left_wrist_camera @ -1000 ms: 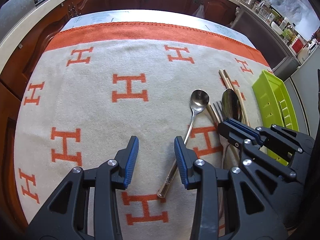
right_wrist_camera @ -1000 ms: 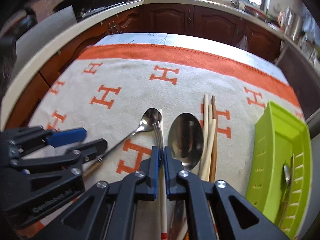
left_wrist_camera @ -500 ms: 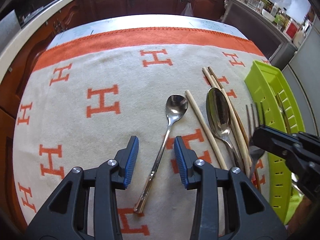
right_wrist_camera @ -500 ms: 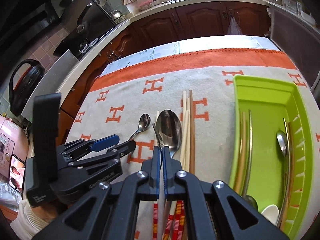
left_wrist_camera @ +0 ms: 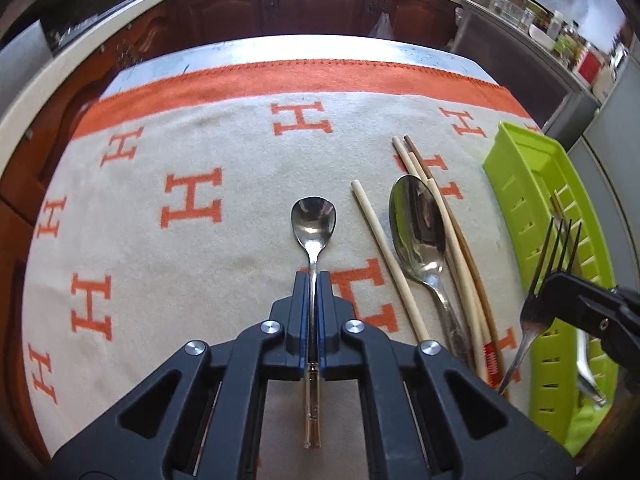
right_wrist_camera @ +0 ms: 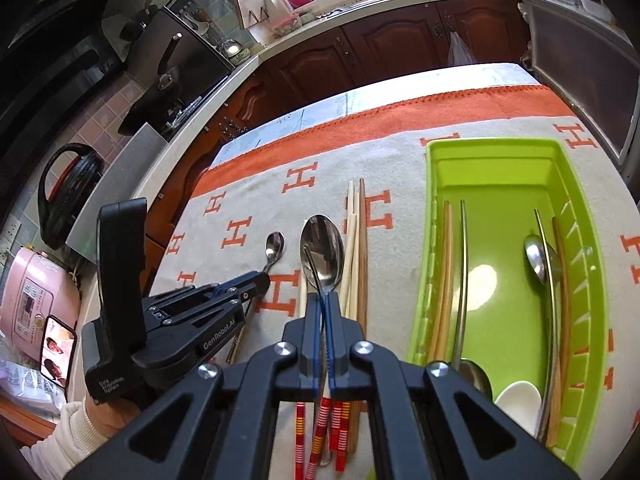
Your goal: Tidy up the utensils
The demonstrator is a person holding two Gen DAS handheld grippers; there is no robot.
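Now both grippers are busy with cutlery beside the green tray (right_wrist_camera: 500, 152), which I take as the landmark. The left gripper (left_wrist_camera: 314, 280) is clenched on the thin neck of the small spoon (left_wrist_camera: 313, 218), which lies on the blanket (left_wrist_camera: 192, 272) well to the left of the tray, with its bowl pointing away. The right gripper (right_wrist_camera: 322, 300) is clamped on the fork (left_wrist_camera: 554, 248); in the left wrist view the fork hangs in the air just at the tray's left wall, tines up and a little tilted.

Between the small spoon and the tray lie the big spoon (left_wrist_camera: 418, 228) and several chopsticks (left_wrist_camera: 452, 240), close together and partly touching. Inside the tray there are already chopsticks, metal handles and a white spoon (right_wrist_camera: 518, 400).

I judge the small spoon to be light, stiff and smooth, so it can slide or turn between the pads. The neck is narrow, and the long handle behind the jaws may make it swing. A grip nearer to the middle of the handle would probably balance better. The fork is also hard and slippery; it seems held near the neck, and should go down into the tray gently, lengthwise.
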